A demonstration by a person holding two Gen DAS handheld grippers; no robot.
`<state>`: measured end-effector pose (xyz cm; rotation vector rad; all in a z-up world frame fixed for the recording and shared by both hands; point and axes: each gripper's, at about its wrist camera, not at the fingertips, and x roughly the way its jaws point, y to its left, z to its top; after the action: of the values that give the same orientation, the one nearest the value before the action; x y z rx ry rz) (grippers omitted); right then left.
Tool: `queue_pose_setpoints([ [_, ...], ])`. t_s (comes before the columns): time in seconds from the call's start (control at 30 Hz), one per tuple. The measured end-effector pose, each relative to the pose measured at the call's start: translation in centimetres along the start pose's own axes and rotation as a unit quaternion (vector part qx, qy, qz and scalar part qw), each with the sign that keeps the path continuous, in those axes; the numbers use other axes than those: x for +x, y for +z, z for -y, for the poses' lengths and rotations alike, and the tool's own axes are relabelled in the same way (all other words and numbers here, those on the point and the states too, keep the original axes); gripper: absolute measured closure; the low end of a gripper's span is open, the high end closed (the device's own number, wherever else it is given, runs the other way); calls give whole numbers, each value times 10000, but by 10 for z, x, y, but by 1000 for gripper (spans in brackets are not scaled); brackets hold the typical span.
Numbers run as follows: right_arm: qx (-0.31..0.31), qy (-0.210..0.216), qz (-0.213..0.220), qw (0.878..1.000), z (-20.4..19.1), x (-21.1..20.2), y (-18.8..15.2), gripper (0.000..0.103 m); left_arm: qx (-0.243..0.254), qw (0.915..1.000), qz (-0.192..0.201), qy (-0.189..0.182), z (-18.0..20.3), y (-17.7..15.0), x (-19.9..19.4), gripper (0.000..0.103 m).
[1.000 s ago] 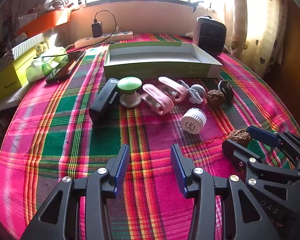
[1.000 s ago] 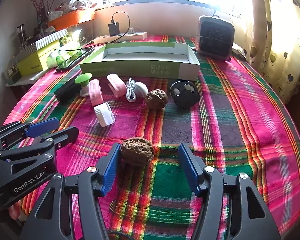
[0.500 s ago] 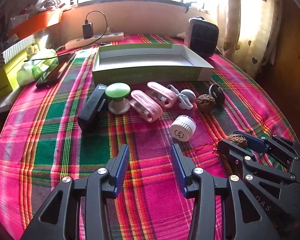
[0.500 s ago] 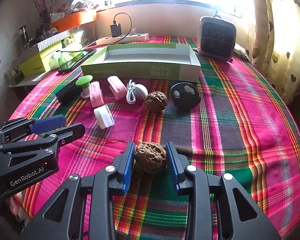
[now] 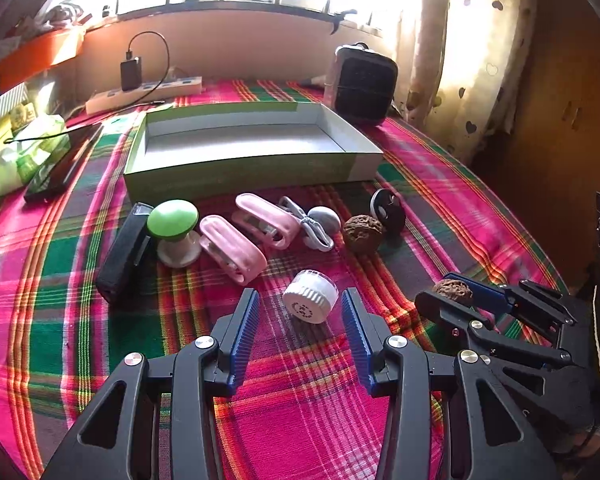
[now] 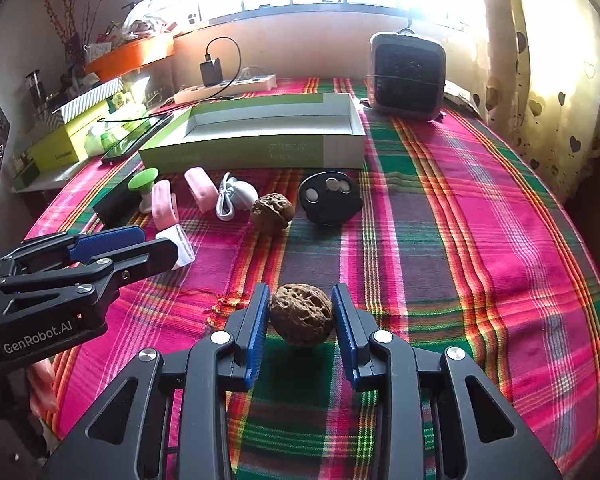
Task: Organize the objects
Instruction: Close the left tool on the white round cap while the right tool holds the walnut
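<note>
At the left of the worktop, the black case, green-capped knob, two pink clips, white cable, second walnut and black disc lie in a row before the empty green box. The left gripper hovers with jaws open around, but apart from, the white cap. At the right, the right gripper has its jaws closed on the walnut; nothing is boxed, so nearly all sorting remains.
</note>
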<state>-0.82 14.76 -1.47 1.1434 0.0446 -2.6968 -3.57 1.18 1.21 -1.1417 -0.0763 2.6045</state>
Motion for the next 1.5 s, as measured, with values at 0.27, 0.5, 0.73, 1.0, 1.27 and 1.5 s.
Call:
queue_pose_setpoints([
  [0.27, -10, 52, -22, 10000, 2, 4, 3, 70, 110, 9997, -212, 60, 4, 4, 15, 62],
  [0.5, 4, 108, -50, 9999, 4, 7, 5, 70, 200, 9993, -301, 71, 8, 7, 20, 62],
  [0.73, 2, 129, -87, 9999, 5, 8, 5, 70, 202, 9993, -308, 93, 10, 9, 21, 68],
  [1.0, 8, 139, -107, 9998, 5, 10, 6, 70, 203, 9993, -315, 92, 10, 10, 22, 74],
  [1.27, -6, 128, -115, 9999, 5, 11, 7, 70, 190, 9993, -315, 86, 10, 10, 22, 74],
  [1.5, -32, 115, -93, 9999, 4, 10, 10, 70, 164, 9994, -307, 62, 10, 11, 22, 74],
])
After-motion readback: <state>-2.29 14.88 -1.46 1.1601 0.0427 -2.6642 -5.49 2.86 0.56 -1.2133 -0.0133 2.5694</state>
